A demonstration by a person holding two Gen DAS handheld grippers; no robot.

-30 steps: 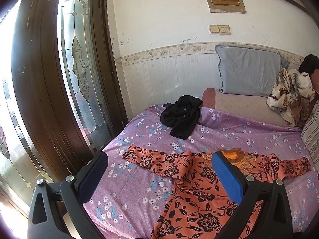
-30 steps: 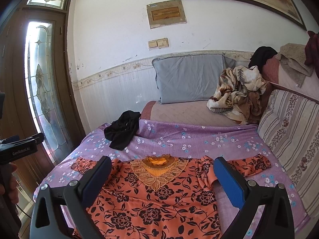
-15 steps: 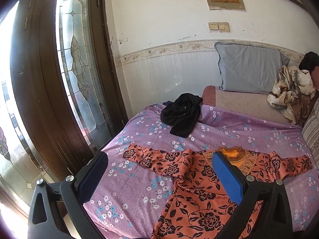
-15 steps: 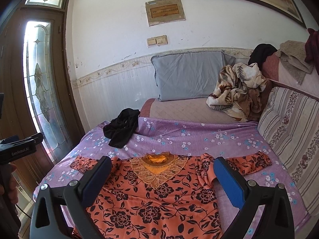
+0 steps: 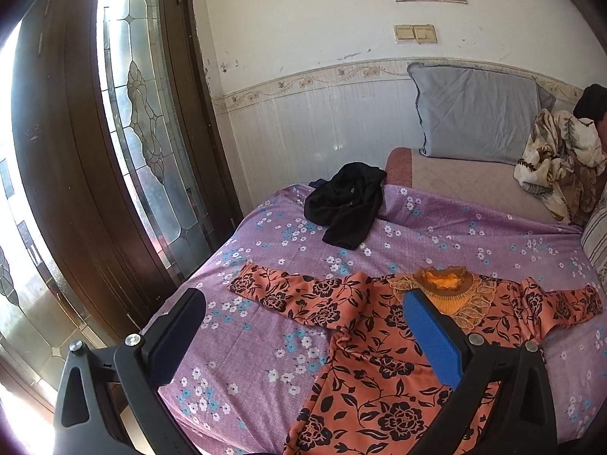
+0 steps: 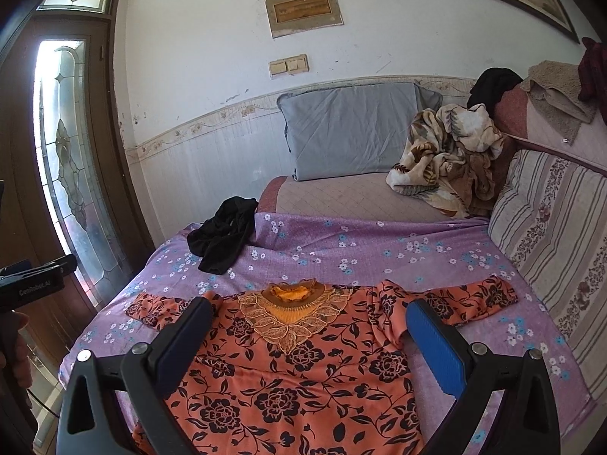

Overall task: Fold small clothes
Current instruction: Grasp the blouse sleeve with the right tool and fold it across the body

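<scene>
purple flowery bedsheet point(image 6: 379, 250), orange floral top point(image 6: 296, 371) laid flat, left gripper point(image 5: 303, 337) and right gripper point(image 6: 307, 337) both spread wide, holding nothing, black garment point(image 6: 224, 239) crumpled further back

One orange floral top point(image 6: 288, 371), one black garment point(image 6: 222, 240), one grey pillow point(image 6: 353, 129), two tools

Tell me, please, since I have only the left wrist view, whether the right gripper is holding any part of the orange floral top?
Observer: No. The right gripper is open and empty. The neckline of the orange floral top shows between its fingers.
Operator: Thank you. Is the sleeve on that side close to anything?
Observer: Its cuff lies flat on the purple sheet. A strip of sheet separates it from the striped cushion.
</scene>
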